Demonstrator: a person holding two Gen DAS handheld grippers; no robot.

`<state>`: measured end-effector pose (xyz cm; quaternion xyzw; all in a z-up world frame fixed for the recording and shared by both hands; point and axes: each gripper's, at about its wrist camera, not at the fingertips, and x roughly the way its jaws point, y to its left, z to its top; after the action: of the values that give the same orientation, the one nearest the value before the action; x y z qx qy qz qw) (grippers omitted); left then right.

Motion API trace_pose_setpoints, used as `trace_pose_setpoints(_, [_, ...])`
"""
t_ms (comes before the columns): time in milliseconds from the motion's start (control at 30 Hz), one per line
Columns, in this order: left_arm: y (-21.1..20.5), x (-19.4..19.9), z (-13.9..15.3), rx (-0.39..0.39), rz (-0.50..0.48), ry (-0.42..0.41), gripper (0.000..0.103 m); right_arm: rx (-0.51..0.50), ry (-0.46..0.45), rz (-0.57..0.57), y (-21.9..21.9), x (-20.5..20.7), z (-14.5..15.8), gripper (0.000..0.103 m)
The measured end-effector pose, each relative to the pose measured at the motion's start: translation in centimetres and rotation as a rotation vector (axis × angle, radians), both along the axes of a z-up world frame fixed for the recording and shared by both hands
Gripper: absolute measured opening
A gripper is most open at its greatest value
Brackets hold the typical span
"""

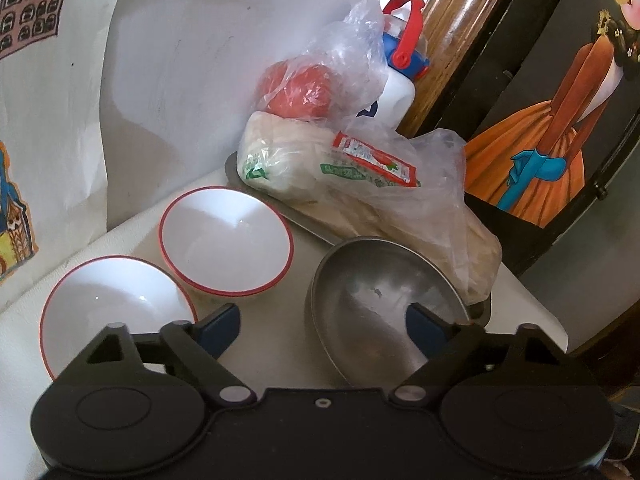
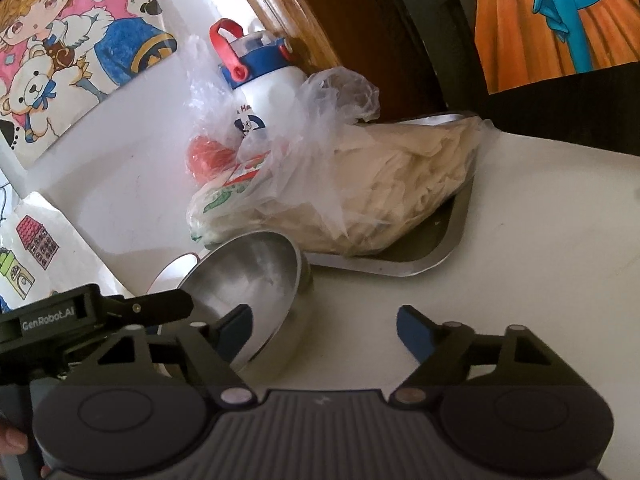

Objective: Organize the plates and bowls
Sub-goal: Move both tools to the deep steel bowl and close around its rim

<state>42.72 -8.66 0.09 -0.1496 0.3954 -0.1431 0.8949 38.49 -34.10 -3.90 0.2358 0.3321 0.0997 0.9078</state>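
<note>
Two white bowls with red rims stand on the white table, one [image 1: 226, 240] behind the other [image 1: 116, 308]. To their right is a steel bowl [image 1: 380, 304]. My left gripper [image 1: 322, 320] is open and straddles the steel bowl's left wall: its right finger hangs over the bowl's inside and its left finger sits by the near white bowl. In the right wrist view the steel bowl [image 2: 248, 276] is tilted, and my open right gripper [image 2: 326, 328] straddles its right wall without pressing it. One finger of the left gripper [image 2: 168, 306] reaches over the bowl's left rim.
A metal tray [image 1: 312, 232] [image 2: 436, 248] behind the bowls carries plastic bags of pale food [image 1: 360, 184] and red produce [image 1: 300, 92]. A white bottle with a blue and red lid [image 2: 260, 80] stands by the wall. Drawings hang on the wall, with a dark painted panel [image 1: 560, 120] at right.
</note>
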Motion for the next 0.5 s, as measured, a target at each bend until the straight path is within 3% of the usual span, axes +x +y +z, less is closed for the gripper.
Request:
trace_pose_setpoints(200, [0.57, 0.04, -0.26, -0.034, 0.008, 0.011, 0.071, 0.007, 0.001, 0.005, 0.25, 0.04, -0.13, 0.069])
trace_pose_setpoints(500, [0.45, 0.39, -0.75, -0.060, -0.010, 0.045, 0.029, 0.033, -0.013, 0.039, 0.87, -0.04, 0.05, 0.037])
